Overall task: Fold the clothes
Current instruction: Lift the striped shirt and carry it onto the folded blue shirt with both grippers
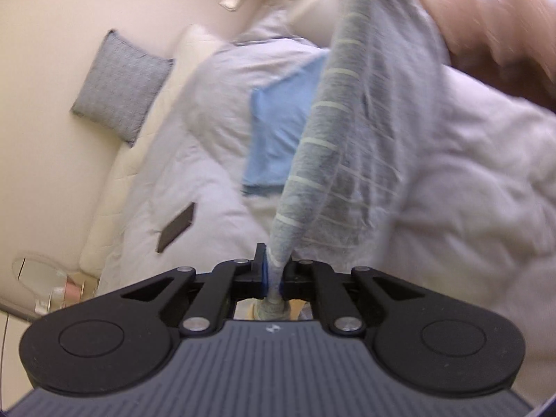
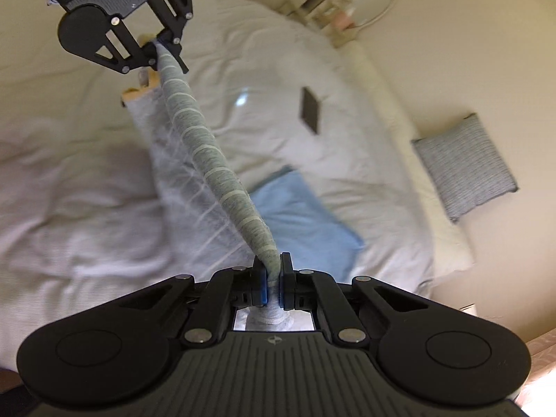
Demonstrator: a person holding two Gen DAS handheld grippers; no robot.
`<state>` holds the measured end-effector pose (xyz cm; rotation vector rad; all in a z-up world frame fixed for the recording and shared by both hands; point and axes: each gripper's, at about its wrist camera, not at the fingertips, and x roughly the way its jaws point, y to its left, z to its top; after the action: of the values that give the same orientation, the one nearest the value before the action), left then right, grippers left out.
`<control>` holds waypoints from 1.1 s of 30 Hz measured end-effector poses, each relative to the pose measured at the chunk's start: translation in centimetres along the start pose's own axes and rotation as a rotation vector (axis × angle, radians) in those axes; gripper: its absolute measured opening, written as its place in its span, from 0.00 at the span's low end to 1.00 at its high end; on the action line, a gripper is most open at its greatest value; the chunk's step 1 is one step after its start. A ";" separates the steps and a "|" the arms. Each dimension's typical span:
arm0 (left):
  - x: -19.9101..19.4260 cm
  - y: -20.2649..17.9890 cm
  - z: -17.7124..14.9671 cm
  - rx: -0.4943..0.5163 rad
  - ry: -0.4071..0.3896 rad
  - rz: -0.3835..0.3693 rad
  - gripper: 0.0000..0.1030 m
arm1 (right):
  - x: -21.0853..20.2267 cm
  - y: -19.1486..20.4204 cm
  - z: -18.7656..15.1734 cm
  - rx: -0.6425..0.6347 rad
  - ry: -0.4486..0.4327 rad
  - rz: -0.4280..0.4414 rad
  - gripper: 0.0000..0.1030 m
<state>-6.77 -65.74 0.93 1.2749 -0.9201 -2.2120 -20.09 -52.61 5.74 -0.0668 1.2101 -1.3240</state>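
Black linkage arms and a ribbed grey housing fill the bottom of both wrist views. Between them, the left gripper (image 1: pixel 272 278) has its jaws pinched tight on 1 bunched corner of a grey striped garment (image 1: pixel 351 111), with a knob of cloth poking out behind the blue pads. The right gripper (image 2: pixel 272 283) has its jaws clamped the same way on another corner of the same garment (image 2: pixel 212 160).

From the right wrist view the cloth runs as a twisted, pale-striped rope from the right jaws up to the left gripper (image 2: pixel 165 47) at the top left, stretched between the 2 and lifted clear of the bed (image 2: pixel 69 208). A thinner, see-through layer of it hangs below the rope.

On the white duvet lie 1 folded light-blue cloth (image 2: pixel 299 215), just beyond the hanging garment, and 1 dark flat rectangular object (image 2: pixel 310 109), well apart from both. 1 grey cushion (image 2: pixel 464 166) leans at the wall beside the bed. 1 oval mirror (image 2: pixel 370 7) stands at the far corner, with small items near it too blurred to count.
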 end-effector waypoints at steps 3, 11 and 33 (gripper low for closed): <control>2.0 2.9 2.7 -0.064 0.030 0.026 0.05 | 1.2 -4.1 -0.1 -0.017 -0.042 0.009 0.03; 11.2 10.4 10.1 -0.173 0.110 0.153 0.05 | 11.5 -17.9 -1.1 -0.112 -0.237 0.029 0.03; 27.1 -11.9 9.2 -0.071 0.132 0.282 0.13 | 31.8 -7.9 -20.5 -0.293 -0.297 -0.122 0.05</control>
<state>-28.40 -71.91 -20.34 1.1649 -0.9009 -1.9031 -46.73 -67.37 -18.14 -0.5362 1.1485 -1.1822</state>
